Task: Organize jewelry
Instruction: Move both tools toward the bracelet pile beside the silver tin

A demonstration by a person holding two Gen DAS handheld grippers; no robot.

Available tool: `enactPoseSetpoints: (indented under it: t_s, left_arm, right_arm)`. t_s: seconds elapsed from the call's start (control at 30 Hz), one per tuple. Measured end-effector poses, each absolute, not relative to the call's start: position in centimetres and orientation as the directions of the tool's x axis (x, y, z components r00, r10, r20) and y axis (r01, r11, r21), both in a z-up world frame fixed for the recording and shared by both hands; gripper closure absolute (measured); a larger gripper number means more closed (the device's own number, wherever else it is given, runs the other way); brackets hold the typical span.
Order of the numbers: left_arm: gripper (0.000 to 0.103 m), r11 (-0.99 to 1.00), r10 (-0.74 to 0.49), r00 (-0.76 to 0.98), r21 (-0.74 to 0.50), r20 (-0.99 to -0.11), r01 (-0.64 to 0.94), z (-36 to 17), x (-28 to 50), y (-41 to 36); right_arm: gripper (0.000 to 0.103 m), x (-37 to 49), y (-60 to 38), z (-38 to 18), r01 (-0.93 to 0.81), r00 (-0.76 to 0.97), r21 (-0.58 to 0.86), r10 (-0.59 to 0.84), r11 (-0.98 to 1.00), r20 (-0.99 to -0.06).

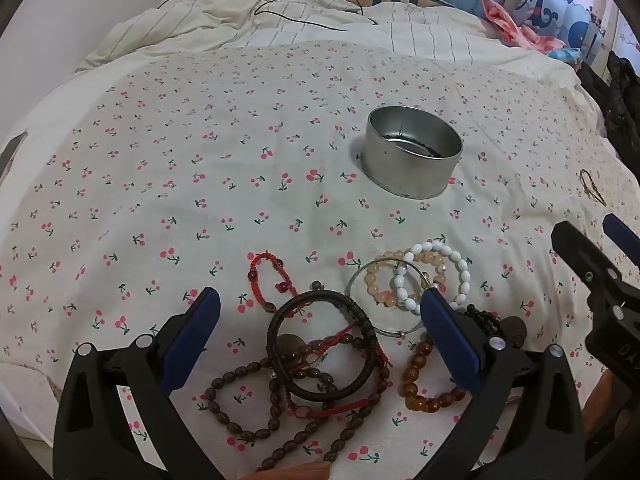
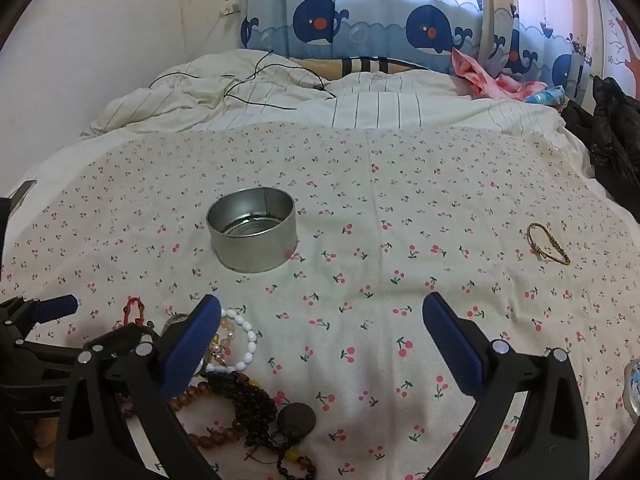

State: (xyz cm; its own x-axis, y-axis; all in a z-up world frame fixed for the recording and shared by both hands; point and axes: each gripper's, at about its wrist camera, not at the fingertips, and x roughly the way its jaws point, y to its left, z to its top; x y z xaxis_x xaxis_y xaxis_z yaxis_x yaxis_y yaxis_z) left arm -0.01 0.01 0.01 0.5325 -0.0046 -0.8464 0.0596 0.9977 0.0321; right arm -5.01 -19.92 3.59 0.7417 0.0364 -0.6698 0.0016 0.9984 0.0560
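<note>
On the left side of the cherry-print bedsheet (image 1: 200,184), the left gripper (image 1: 320,320) hangs tilted down over a heap of bracelets with its jaws spread wide and nothing between the pads. Under it, going left to right, lie a string of dark brown oval beads (image 1: 236,404), a red braided cord bracelet (image 1: 266,280), and a black leather band (image 1: 324,348) that overlaps the brown beads and some red cord. Next comes a thin silver bangle (image 1: 362,284), lying under a peach bead bracelet (image 1: 384,280) and a white bead bracelet (image 1: 436,272); these two overlap one another. Below them sits an amber bead bracelet (image 1: 424,384), partly hidden by the gripper's right finger.

Beyond the heap, well apart from it, an open round metal tin (image 1: 412,156) stands upright on the sheet (its inside looks bare apart from dark reflections).

The right gripper (image 2: 320,336) hovers to the right of the heap, also spread wide and holding nothing, over plain sheet; its left finger covers part of the white beads. Far to the right, alone on the sheet, lies a thin gold bracelet (image 2: 546,244).
</note>
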Motion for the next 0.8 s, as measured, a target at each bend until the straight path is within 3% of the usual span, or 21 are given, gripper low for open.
enactPoseSetpoints:
  t_s: [0.47, 0.8]
  left_arm:
    - [0.006, 0.998, 0.064, 0.583, 0.047, -0.810, -0.044, 1.0, 1.1, 5.3]
    - [0.006, 1.000, -0.004, 0.569, 0.000, -0.822, 0.008, 0.4, 0.8, 6.3]
  right_arm:
    - [0.006, -4.8, -20.6, 3.3, 0.011, 0.725, 0.076, 0.044, 0.997, -0.688]
    - [0.006, -4.9, -20.0, 3.2, -0.037, 0.716, 0.070, 0.075, 0.997, -0.694]
